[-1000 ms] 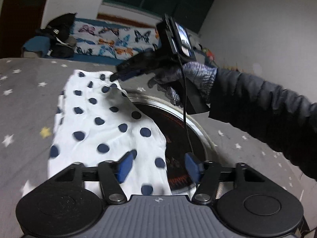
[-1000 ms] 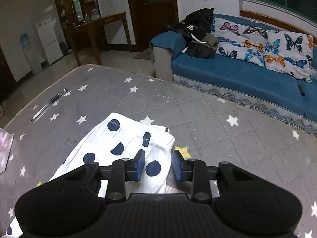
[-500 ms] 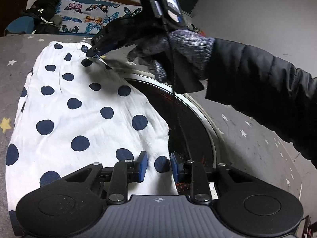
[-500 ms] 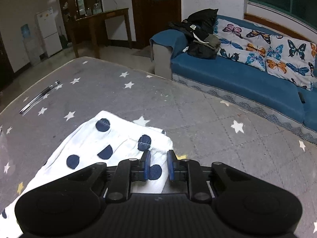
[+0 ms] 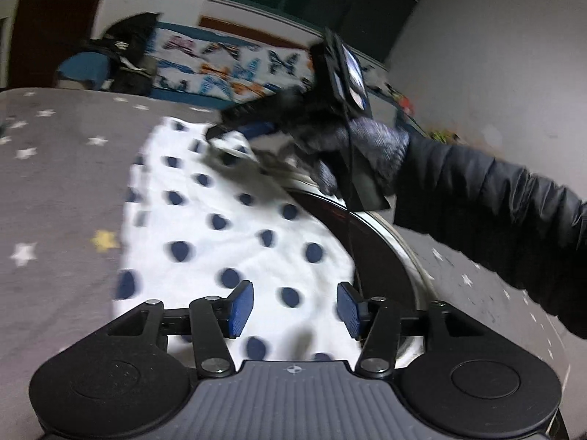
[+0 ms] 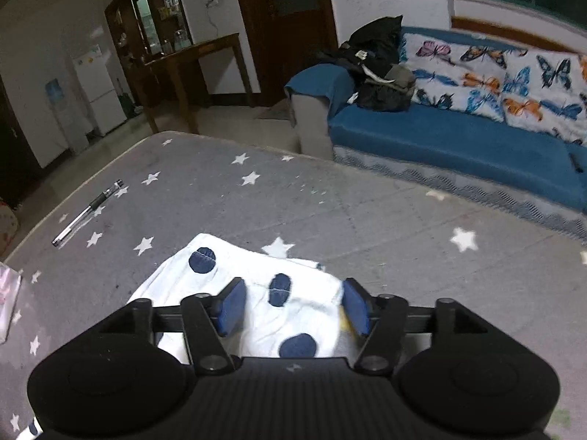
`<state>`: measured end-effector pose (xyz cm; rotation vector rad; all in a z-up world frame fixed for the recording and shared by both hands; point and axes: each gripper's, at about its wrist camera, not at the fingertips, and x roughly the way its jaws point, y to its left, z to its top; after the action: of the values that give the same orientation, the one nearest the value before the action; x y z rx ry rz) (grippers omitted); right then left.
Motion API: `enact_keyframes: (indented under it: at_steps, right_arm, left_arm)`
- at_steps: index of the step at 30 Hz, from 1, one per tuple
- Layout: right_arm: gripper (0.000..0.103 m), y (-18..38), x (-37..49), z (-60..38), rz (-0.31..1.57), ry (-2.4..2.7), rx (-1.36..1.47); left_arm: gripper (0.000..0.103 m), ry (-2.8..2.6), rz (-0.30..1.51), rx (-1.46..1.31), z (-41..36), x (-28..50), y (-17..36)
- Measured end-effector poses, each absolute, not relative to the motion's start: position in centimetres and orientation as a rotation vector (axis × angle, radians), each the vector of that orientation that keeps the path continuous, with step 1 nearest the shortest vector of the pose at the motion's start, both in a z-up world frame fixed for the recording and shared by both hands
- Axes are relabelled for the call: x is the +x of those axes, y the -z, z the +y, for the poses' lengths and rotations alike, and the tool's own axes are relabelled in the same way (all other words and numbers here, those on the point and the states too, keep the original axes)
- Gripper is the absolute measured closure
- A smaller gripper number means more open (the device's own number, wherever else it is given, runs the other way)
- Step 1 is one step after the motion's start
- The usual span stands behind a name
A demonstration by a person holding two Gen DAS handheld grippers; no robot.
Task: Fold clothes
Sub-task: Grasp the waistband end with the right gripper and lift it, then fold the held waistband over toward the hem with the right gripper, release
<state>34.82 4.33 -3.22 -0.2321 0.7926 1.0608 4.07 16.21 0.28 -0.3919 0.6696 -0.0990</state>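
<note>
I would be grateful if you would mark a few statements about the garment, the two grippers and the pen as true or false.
1. The left gripper is open above the polka-dot garment. True.
2. The right gripper is clamped shut on the cloth. False: its jaws stand apart.
3. A pen lies on the star-patterned cover, apart from the garment. True.
4. The garment is striped red. False: it is white with dark blue dots.
</note>
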Motion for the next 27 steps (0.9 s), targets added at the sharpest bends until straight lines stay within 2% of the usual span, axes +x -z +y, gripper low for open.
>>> enact_keyframes:
  at_steps: [2, 3, 5, 7, 8, 13, 21, 27]
  right_arm:
    - [0.037, 3.6, 34.7, 4.7, 0.783, -1.071, -0.228]
    - [0.039, 3.7, 34.6, 4.8, 0.773, -1.072, -0.233]
    - [0.054, 3.7, 34.4, 5.0, 0.766, -1.077, -0.239]
    - [0.076, 3.5, 34.3, 5.0, 0.773, -1.085, -0.239]
    - [0.078, 3.4, 34.2, 4.9, 0.783, -1.092, -0.229]
    - [0.084, 2.1, 32.7, 4.7, 0.756, -1.077, -0.255]
    - [0.084, -1.9, 30.0, 2.6, 0.707, -1.117, -0.213]
    - [0.084, -5.1, 25.8, 0.1, 0.670, -1.173, -0.233]
  left_arm:
    - [0.045, 0.067, 0.657, -0.409, 17.2, 3.2, -0.5]
    - [0.044, 0.052, 0.653, -0.416, 17.6, 2.7, -0.6]
    - [0.043, 0.035, 0.648, -0.430, 18.1, 2.0, -0.7]
    - [0.042, 0.019, 0.652, -0.437, 18.3, 1.4, -0.7]
    - [0.041, 0.011, 0.654, -0.440, 18.4, 1.2, -0.6]
    - [0.035, -0.034, 0.663, -0.434, 18.6, 0.0, 0.0]
    - [0.031, -0.133, 0.683, -0.420, 19.1, -2.5, 0.5]
    - [0.023, -0.183, 0.677, -0.417, 18.9, -4.9, 0.4]
